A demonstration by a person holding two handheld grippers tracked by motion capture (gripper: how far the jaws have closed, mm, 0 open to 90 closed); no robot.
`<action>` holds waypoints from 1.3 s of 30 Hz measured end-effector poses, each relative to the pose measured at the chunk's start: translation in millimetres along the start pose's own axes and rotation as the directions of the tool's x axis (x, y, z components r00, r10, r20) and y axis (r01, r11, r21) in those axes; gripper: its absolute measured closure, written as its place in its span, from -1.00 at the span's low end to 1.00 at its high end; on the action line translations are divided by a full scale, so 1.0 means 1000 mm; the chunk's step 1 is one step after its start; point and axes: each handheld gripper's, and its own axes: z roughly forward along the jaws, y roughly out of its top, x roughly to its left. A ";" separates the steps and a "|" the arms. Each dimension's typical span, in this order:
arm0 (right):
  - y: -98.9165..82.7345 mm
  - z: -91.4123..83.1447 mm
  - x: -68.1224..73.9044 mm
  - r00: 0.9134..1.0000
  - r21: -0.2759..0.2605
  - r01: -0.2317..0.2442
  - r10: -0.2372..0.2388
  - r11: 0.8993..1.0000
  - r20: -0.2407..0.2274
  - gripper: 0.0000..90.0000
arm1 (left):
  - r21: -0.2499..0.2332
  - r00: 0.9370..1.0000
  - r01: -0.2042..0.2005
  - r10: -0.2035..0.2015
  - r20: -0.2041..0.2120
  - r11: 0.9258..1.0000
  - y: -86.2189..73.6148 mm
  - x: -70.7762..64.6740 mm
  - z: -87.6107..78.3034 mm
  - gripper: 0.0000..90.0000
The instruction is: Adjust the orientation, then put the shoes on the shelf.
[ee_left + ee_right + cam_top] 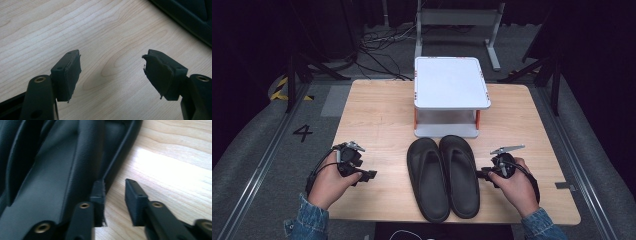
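Note:
Two black flip-flops lie side by side near the table's front edge, the left one (428,180) and the right one (459,175). My right gripper (482,174) sits at the outer edge of the right flip-flop. In the right gripper view the gripper (113,182) is open with bare wood in the gap, and one jaw rests right beside the flip-flop's rim (50,177). My left gripper (371,175) is left of the pair, apart from it. It (111,56) stands open wide over bare wood, with a flip-flop's edge (190,17) at the upper right.
A white two-level stand (452,82) with orange posts stands at the back middle of the wooden table (377,115), just behind the flip-flops' toes. Bare wood lies to the left and right of the pair. Cables and metal frames are on the floor beyond the table.

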 end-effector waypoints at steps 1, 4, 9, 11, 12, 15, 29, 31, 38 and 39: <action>0.000 0.000 0.000 1.000 0.000 0.000 0.000 1.000 0.000 0.44 | 0.000 1.000 0.000 0.000 0.000 1.000 0.000 0.000 0.000 -0.34; 0.003 -0.011 0.006 0.996 -0.060 0.043 -0.038 0.997 0.081 0.25 | -0.010 1.000 0.004 -0.004 0.003 1.000 0.001 0.001 -0.002 -0.34; 0.009 -0.023 0.018 0.993 -0.098 0.073 -0.062 0.993 0.102 0.16 | -0.006 0.999 -0.002 0.001 -0.038 1.000 0.004 0.005 -0.004 -0.34; 0.012 -0.025 0.026 0.990 -0.104 0.096 -0.084 0.990 0.113 0.12 | -0.009 0.998 0.001 -0.002 -0.056 1.000 0.004 0.007 -0.005 -0.34; 0.013 -0.025 0.030 0.990 -0.113 0.104 -0.091 0.988 0.109 0.09 | -0.010 0.999 0.002 -0.002 -0.048 1.000 0.003 0.008 -0.005 -0.34; 0.014 -0.024 0.041 0.990 -0.121 0.114 -0.102 0.986 0.099 0.06 | -0.011 0.999 0.010 -0.010 -0.045 1.000 0.002 0.010 -0.005 -0.34; 0.020 -0.002 0.093 0.986 -0.088 0.165 -0.162 0.982 0.042 -0.08 | -0.015 0.999 0.026 -0.027 -0.040 1.000 -0.006 0.008 -0.008 -0.34; 0.022 0.002 0.097 0.984 -0.086 0.174 -0.172 0.981 0.038 -0.11 | -0.012 0.999 0.027 -0.027 -0.041 1.000 -0.009 0.009 -0.008 -0.34; 0.029 0.019 0.109 0.984 -0.060 0.176 -0.174 0.983 0.048 -0.15 | -0.014 0.997 0.051 -0.052 -0.051 0.999 -0.018 0.011 -0.013 -0.34; 0.031 0.019 0.109 0.984 -0.053 0.177 -0.174 0.983 0.048 -0.15 | -0.012 0.997 0.049 -0.050 -0.055 0.999 -0.019 0.011 -0.013 -0.34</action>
